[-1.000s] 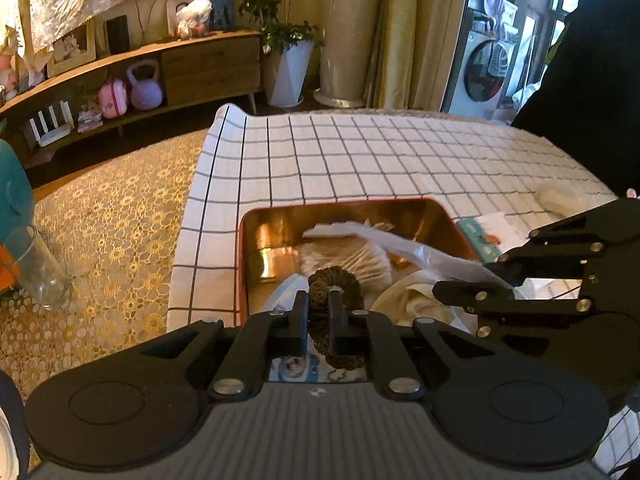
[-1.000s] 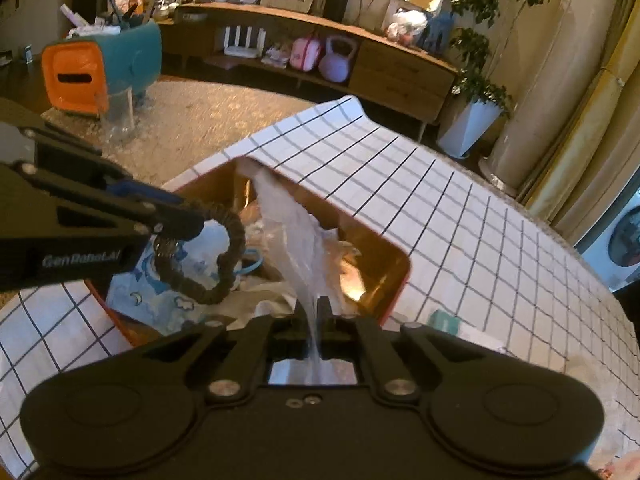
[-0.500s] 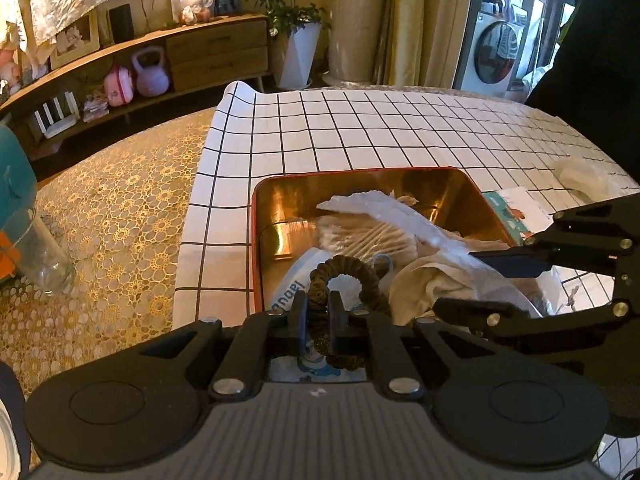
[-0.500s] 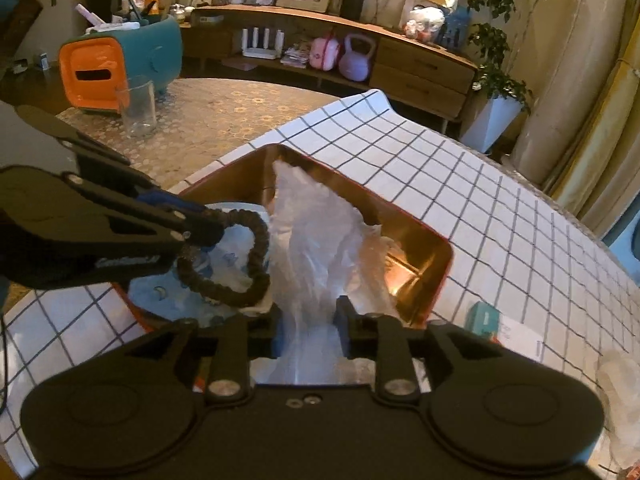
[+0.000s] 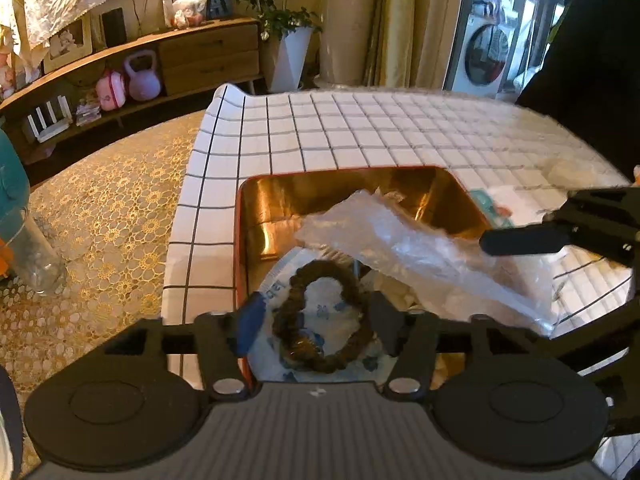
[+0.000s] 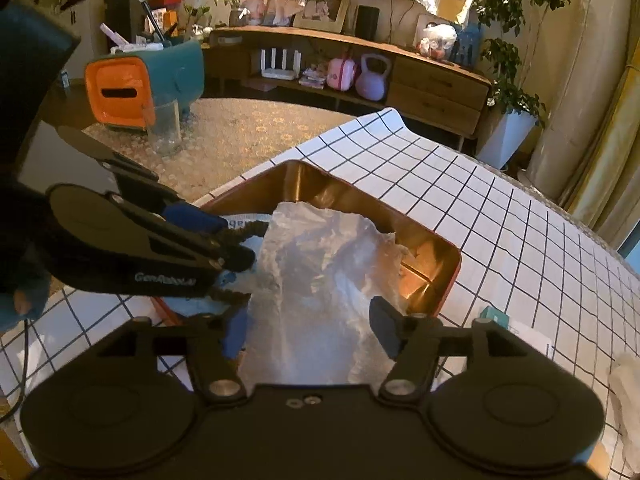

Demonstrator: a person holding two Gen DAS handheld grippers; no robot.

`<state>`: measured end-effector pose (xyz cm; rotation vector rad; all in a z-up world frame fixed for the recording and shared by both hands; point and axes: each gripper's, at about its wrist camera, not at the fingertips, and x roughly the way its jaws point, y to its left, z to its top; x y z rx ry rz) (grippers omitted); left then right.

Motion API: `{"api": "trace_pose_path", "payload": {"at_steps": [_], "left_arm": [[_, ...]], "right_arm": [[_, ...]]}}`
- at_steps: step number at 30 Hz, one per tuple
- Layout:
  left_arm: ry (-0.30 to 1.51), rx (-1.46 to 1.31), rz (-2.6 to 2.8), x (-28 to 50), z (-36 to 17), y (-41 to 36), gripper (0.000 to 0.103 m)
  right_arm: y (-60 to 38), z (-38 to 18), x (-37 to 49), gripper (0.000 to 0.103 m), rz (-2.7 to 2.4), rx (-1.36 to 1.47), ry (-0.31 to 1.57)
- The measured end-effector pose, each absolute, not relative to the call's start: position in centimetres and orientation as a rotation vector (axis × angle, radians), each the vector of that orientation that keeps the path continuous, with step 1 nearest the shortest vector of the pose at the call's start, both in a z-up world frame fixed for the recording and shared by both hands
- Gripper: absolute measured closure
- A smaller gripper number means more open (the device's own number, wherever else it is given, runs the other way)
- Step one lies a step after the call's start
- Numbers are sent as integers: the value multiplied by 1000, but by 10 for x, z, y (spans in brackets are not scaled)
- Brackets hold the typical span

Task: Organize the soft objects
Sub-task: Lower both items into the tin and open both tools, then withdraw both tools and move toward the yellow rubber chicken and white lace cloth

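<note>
The left gripper (image 5: 316, 320) hangs over the near end of the copper tray (image 5: 256, 200), its jaws spread wide apart. Between them, lying loose on a white packet with blue print (image 5: 320, 304) inside the tray, is a dark brown hair scrunchie (image 5: 320, 320); neither finger pad touches it as far as I can see.

The right gripper (image 6: 312, 328) is just beside it, jaws likewise wide open. A crumpled clear plastic bag (image 6: 320, 272) spreads out between and ahead of those jaws, draped over the tray's (image 6: 328, 192) contents and spilling over its near rim. The pads stand off on either side of the bag, gripping nothing.

Beyond both sets of jaws the tray sits on a white tablecloth with a black grid (image 5: 360, 132). To the right of the right jaws, on the cloth outside the tray, lie a small teal-edged card packet (image 6: 494, 314) and, farther off, a crumpled white tissue (image 6: 624, 376).
</note>
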<state>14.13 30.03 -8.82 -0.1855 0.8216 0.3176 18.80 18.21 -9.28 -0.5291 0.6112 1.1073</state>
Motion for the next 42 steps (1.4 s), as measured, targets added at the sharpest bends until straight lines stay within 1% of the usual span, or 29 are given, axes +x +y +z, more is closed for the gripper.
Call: {"api": "trace_pose_path", "payload": {"at_steps": [2,3,4,10,12,14,17,19,21,28,30,40,41,42], "left_arm": [[813,-181,325,140,-84,298,38],[806,-176,327,139,-82,297,37],[799,-171,324,138,-79,295,36],[770,-167,315,128,-61,288,34],[755,-171,314,124,-53,285,33],[737,-175,311,120,-44,280,33],[709,-168,306,115,-30,272,33],[696,-159,300,112,-23,264,31],[684,-146,291,110,-15,253,27],[653,-143,211,112,4,210,24],[645,-140,190,115,7,195,21],[614,-184,81,146,8,135,19],[600,-184,70,148,8,130,18],[590,-185,58,151,7,125,14]], "right_arm": [[179,-91,188,38,1119,-518,610],[177,-90,188,34,1127,-512,608],[174,-88,188,32,1124,-511,602],[150,-73,188,24,1139,-448,588],[139,-65,187,16,1157,-420,584],[130,-59,183,13,1170,-413,577],[114,-47,178,12,1179,-389,566],[101,-38,175,12,1182,-364,566],[87,-30,172,11,1181,-345,559],[35,-5,166,8,1137,-277,529],[18,-1,168,7,1114,-253,525],[-62,-2,179,5,979,-164,519],[-68,-4,180,5,968,-163,521],[-76,-6,182,5,958,-165,523]]}}
